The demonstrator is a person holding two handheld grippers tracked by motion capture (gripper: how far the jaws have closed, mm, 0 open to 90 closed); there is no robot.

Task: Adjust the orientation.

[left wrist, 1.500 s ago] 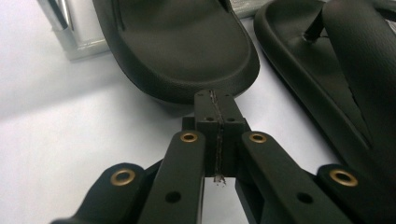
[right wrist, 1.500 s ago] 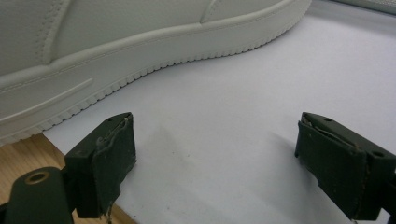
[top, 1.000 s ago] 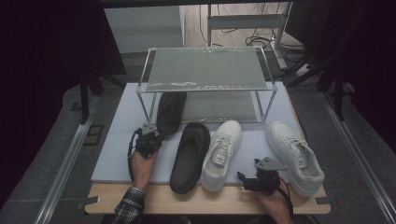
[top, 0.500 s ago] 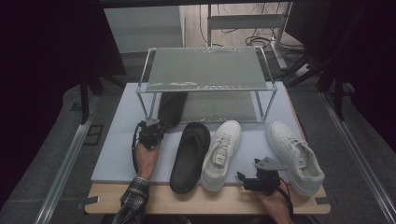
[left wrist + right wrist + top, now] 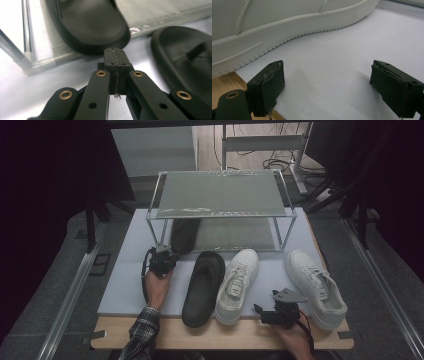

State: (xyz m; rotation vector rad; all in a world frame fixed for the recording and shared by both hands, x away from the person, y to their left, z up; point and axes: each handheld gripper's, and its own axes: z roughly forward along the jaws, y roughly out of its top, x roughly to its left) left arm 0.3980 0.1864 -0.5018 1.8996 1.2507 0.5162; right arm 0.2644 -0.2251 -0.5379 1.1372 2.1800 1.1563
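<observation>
A black slipper [image 5: 183, 234] lies on the lower shelf of the shoe rack [image 5: 220, 211], at its left end. My left gripper [image 5: 161, 259] sits on the mat just in front of it, jaws shut with nothing between them. In the left gripper view the closed tips [image 5: 116, 53] reach the rounded end of that slipper [image 5: 87, 25]; I cannot tell whether they touch. The second black slipper [image 5: 204, 281] lies on the mat to the right [image 5: 185, 60]. My right gripper [image 5: 275, 312] rests open near the front edge, its jaws [image 5: 334, 87] empty beside a white sneaker's sole [image 5: 274, 25].
Two white sneakers [image 5: 238, 285] [image 5: 316, 287] lie on the pale mat [image 5: 125, 285], right of the slipper. The rack's metal leg [image 5: 26, 30] stands left of my left gripper. A wooden table edge [image 5: 200, 335] runs along the front.
My left gripper has edged a little forward toward the rack and the slipper on its lower shelf. The right gripper has not moved.
</observation>
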